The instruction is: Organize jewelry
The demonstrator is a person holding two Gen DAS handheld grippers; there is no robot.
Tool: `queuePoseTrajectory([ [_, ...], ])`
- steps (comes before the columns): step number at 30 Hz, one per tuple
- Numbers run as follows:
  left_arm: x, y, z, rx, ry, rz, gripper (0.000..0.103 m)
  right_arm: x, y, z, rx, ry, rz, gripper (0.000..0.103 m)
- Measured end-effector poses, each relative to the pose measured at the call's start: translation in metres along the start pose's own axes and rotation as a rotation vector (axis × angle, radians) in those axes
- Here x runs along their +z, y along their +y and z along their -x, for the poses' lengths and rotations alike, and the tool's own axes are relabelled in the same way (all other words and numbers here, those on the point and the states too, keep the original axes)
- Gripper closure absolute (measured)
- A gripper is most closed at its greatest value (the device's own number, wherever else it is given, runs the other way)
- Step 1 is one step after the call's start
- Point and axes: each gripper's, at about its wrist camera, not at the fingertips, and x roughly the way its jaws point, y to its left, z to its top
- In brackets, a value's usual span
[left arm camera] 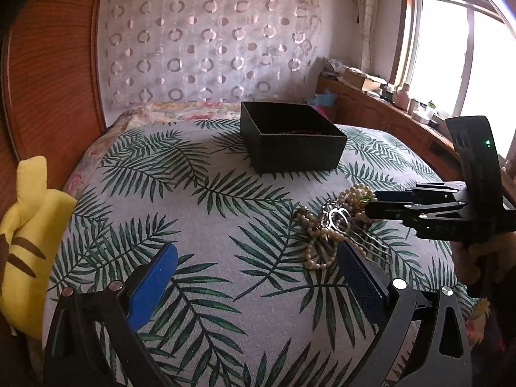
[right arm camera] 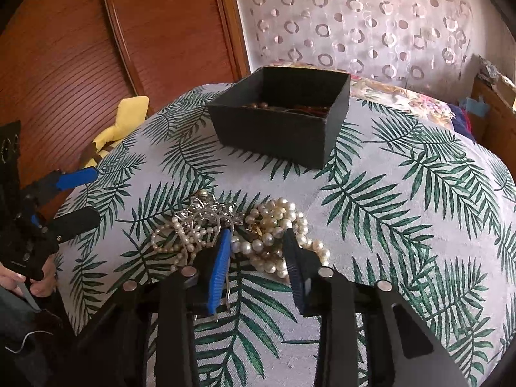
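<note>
Left wrist view: a pale cloth printed with green palm fronds [left arm camera: 200, 193] covers the surface. On its far side stands an open black cardboard box [left arm camera: 292, 138], with dark reddish items barely showing over its rim. Nearer, to the right, lies a tangled heap of pearl necklaces [left arm camera: 325, 225] with a silver hair comb [left arm camera: 348, 225] mixed in. A yellow plush toy with brown stripes [left arm camera: 32, 235] sits at the cloth's left edge against a reddish wooden panel [left arm camera: 54, 64]; a sheer curtain with circle patterns [left arm camera: 209, 42] hangs behind, and a cluttered wooden ledge [left arm camera: 387, 109] runs under a bright window. The left gripper [left arm camera: 258, 258] hangs over bare cloth with its blue-padded fingers [left arm camera: 154, 280] wide apart and nothing between them; the right finger's tip sits just beside the heap. The right gripper [left arm camera: 371, 203] comes in from the right with its tips in the pearls.

Right wrist view: the box [right arm camera: 277, 125] stands beyond the heap, well apart from it, with beads and dark red pieces inside. The right gripper [right arm camera: 258, 242] has its fingers part-way closed around a bunch of large cream pearls [right arm camera: 277, 225], which lie between the pads; whether the pads press on them I cannot tell. The comb [right arm camera: 206, 216] and finer strands lie just left of the blue left pad [right arm camera: 221, 264]. The left gripper [right arm camera: 87, 196] is at the cloth's left edge, spread open, a hand [right arm camera: 32, 277] beneath it.
</note>
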Motion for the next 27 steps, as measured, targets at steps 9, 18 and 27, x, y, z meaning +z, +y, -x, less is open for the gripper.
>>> queuePoseTrajectory([
  [9,-0.002,-0.001,0.003,-0.007,0.002,0.008,0.008,0.002,0.003,0.020,0.006,-0.056,0.024,0.095],
  [18,-0.003,-0.007,0.001,-0.018,0.012,0.004,0.008,0.017,0.000,0.070,-0.030,-0.159,0.043,0.095],
  [27,-0.005,-0.012,-0.004,-0.028,0.025,-0.006,0.008,0.008,-0.005,0.108,-0.086,-0.245,0.032,0.095],
])
